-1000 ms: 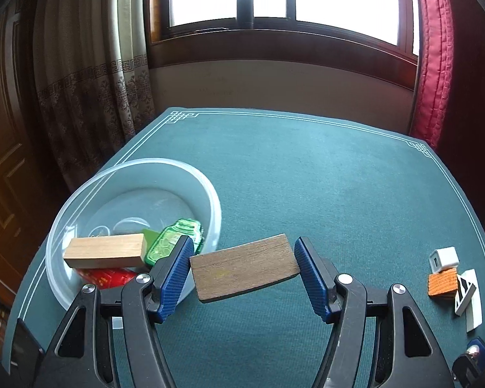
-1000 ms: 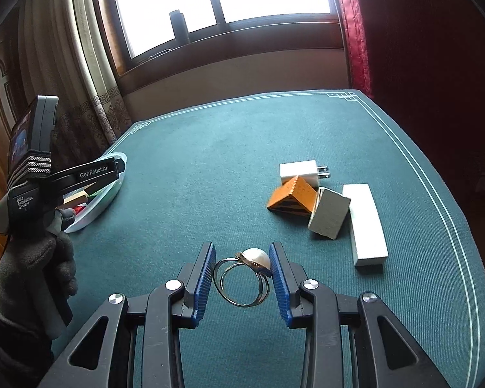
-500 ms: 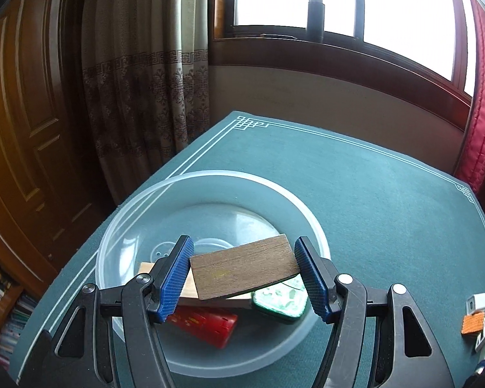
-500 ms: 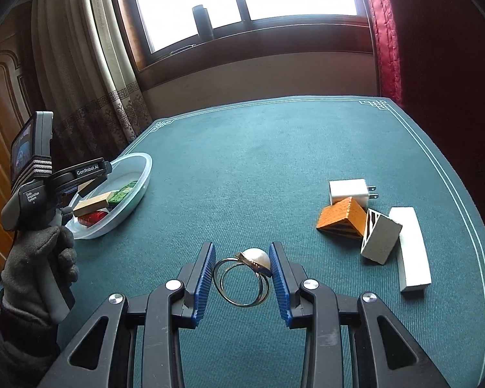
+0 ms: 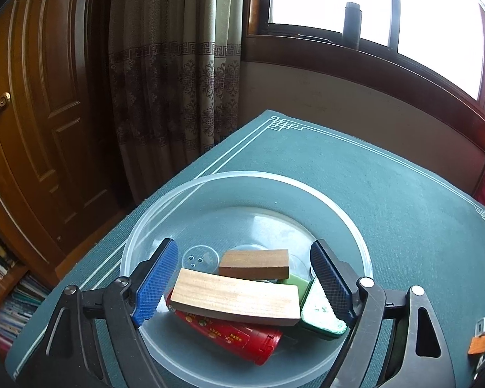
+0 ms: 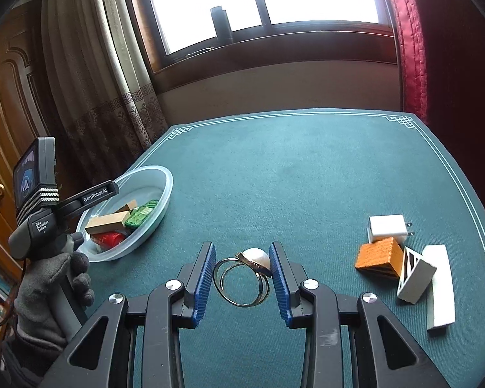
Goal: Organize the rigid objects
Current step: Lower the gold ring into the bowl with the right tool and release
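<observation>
Clear bowl (image 5: 307,194) is sitting directly under left gripper (image 5: 242,286), jaws spread wide, empty. Dark wood block (image 5: 253,263) is lying inside, long axis crosswise. Right gripper (image 6: 242,273) is pinching pearl ring (image 6: 245,276); bowl is lying forward-left.

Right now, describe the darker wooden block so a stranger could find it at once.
On the green table, find the clear plastic bowl near the corner by the curtain. Inside it, the darker wooden block lies behind the longer, paler wooden block; it is shorter and browner than that neighbour.
</observation>
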Motion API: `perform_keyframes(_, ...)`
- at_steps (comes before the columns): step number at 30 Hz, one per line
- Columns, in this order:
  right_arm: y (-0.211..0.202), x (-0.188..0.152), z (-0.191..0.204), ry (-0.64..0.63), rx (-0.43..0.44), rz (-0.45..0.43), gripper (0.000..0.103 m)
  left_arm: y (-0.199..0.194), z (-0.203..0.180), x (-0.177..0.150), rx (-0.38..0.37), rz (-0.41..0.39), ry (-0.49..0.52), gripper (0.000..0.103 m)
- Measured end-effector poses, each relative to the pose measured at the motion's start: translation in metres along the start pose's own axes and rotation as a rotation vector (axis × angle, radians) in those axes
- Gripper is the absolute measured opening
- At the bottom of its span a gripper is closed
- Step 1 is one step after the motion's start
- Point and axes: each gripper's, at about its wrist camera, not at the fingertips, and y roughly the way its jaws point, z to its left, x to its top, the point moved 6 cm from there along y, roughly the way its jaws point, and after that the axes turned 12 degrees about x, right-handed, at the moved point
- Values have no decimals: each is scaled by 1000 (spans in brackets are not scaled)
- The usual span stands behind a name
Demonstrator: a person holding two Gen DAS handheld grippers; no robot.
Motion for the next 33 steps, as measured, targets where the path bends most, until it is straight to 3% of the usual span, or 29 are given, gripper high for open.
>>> perform_keyframes(19,89,58,84,-118,167,32,37,1,33,3,93,-21,-115,85)
perform_keyframes(33,152,70,104,-158,182,110,37,11,45,0,130,7,-170,86)
